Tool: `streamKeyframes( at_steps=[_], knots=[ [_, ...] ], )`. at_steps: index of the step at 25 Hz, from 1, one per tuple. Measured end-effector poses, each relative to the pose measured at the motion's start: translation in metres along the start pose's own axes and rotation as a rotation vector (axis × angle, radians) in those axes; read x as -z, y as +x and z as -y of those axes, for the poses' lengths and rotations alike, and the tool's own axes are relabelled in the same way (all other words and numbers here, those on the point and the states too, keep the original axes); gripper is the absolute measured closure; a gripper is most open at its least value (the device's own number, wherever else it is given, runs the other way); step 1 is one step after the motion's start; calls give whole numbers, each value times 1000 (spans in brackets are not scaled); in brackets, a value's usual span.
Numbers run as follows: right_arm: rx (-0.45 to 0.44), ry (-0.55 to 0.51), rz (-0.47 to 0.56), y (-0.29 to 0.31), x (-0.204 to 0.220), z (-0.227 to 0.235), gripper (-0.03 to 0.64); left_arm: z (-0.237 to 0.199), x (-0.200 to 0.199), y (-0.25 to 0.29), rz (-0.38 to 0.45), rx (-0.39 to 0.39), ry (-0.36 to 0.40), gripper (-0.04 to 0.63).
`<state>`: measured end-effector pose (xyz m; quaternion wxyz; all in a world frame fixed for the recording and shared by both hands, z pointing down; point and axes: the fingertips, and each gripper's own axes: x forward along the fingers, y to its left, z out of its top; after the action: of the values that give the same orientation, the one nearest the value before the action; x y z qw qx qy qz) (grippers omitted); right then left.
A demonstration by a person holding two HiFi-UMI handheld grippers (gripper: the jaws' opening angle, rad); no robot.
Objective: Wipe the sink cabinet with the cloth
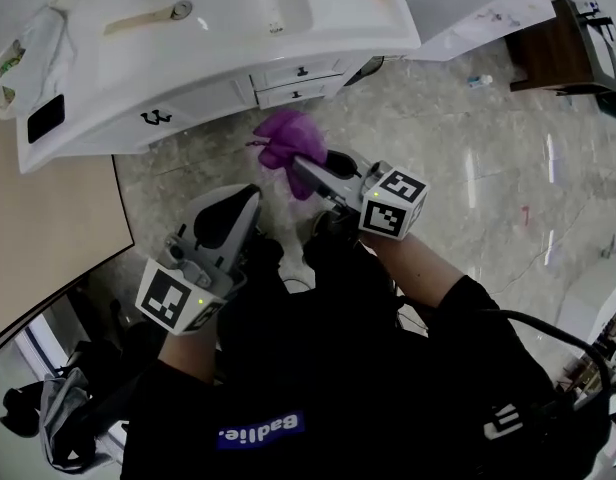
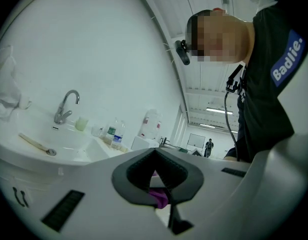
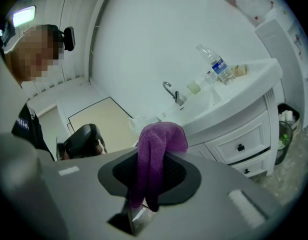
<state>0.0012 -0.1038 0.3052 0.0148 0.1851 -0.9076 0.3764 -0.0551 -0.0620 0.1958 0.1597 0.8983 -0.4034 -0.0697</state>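
**Cloth held before the sink cabinet**

The right claw point(image 1: 306, 168) is clamped on the purple cloth point(image 1: 286, 140). In the right gripper view the cloth point(image 3: 156, 149) passes between the dark pads and bunches above their tips. It hangs over the marble floor point(image 1: 458, 168), just in front of the white sink cabinet point(image 1: 188, 103) and near its two drawers point(image 1: 300, 71). Whether it touches the cabinet cannot be told. The left claw point(image 1: 253, 198) lies beside the right, pointing toward the cloth. Its jaws stand together with nothing gripped, and a sliver of purple shows through the slit. A faucet point(image 3: 169, 90) and a water bottle point(image 3: 216, 64) stand on the counter point(image 3: 254, 76).
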Motion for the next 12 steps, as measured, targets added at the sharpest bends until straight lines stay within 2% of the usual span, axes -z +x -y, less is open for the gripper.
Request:
streamKeyframes(
  at_steps=[8,12],
  knots=[
    [-39,19,27,52,30,101,537,-54,80,32,9,-56,34,591],
    [-64,26,41,85,41,140,538,-80,109,43,35,-55,52,591]
  ],
)
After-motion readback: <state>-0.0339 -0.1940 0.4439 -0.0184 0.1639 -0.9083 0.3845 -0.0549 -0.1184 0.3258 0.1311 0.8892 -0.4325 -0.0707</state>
